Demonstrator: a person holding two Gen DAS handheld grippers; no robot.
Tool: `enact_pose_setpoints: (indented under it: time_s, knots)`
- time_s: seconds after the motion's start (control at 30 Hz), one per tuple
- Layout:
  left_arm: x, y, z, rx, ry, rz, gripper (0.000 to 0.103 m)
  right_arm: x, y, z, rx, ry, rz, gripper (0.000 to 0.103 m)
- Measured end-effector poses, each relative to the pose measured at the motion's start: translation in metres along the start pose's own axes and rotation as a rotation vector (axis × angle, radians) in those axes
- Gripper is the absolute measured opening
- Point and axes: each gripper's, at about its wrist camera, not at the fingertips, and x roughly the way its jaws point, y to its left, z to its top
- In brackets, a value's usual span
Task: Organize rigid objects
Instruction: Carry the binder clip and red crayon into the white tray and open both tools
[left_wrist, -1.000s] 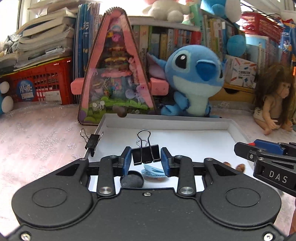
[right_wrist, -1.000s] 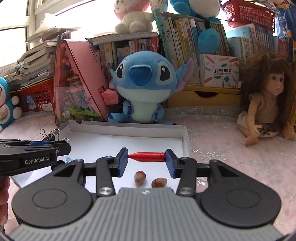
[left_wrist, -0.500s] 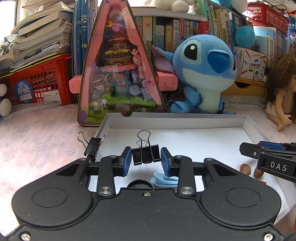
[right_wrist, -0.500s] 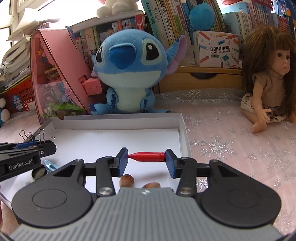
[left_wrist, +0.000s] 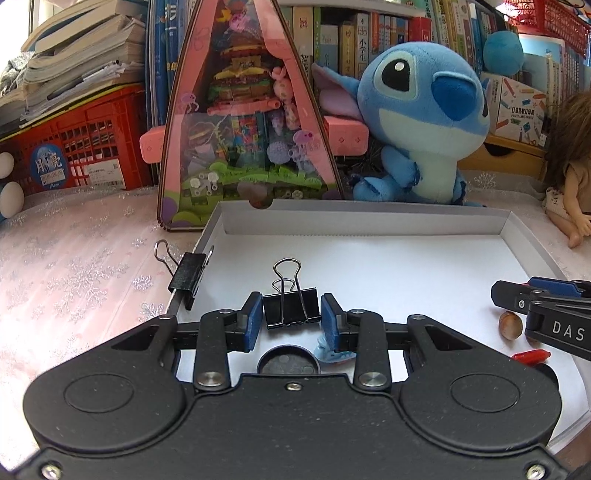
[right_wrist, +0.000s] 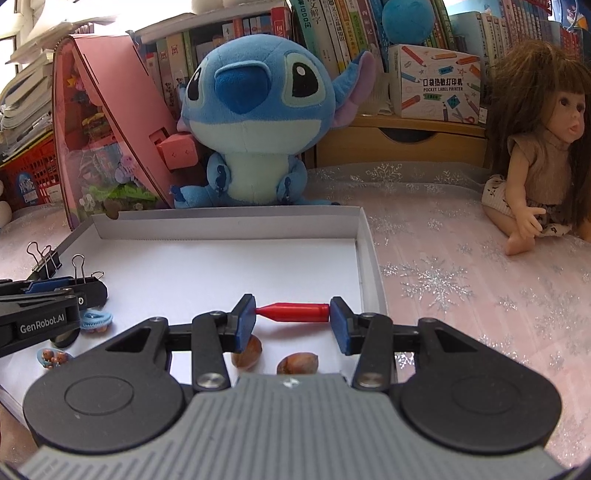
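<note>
Over white cardboard tray (left_wrist: 369, 218), left gripper (left_wrist: 291, 317) pinches stiff black metal binder clip (left_wrist: 290, 308) between its fingers; right gripper (right_wrist: 292, 314) clamps light, slippery red plastic cap (right_wrist: 295, 312) endwise.

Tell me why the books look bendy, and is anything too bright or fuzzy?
Left wrist view: the fisheye lens curves the books and the tray edge; the binder clip is sharp. Right wrist view: same bending near the edges, window glare washes out the top left corner, and the red piece is crisp.
</note>
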Motion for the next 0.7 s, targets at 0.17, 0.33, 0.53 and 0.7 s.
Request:
enact_pose_setpoints:
  time_s: [0.17, 0.33, 0.53, 0.7]
  knots:
    - [0.002, 0.001, 0.001, -0.002, 0.004, 0.0, 0.032, 0.002, 0.002, 0.0, -0.017, 0.012, -0.007, 0.049]
    - [0.002, 0.001, 0.001, 0.0, 0.005, -0.001, 0.033, 0.005, 0.006, 0.002, -0.045, 0.034, -0.019, 0.049]
    - [-0.001, -0.001, 0.004, 0.008, 0.011, -0.006, 0.042, 0.005, 0.004, 0.002, -0.04, 0.038, -0.015, 0.061]
    - [-0.021, 0.001, 0.006, 0.031, -0.028, -0.005, 0.055, -0.006, 0.004, 0.002, -0.023, 0.006, -0.008, 0.07]
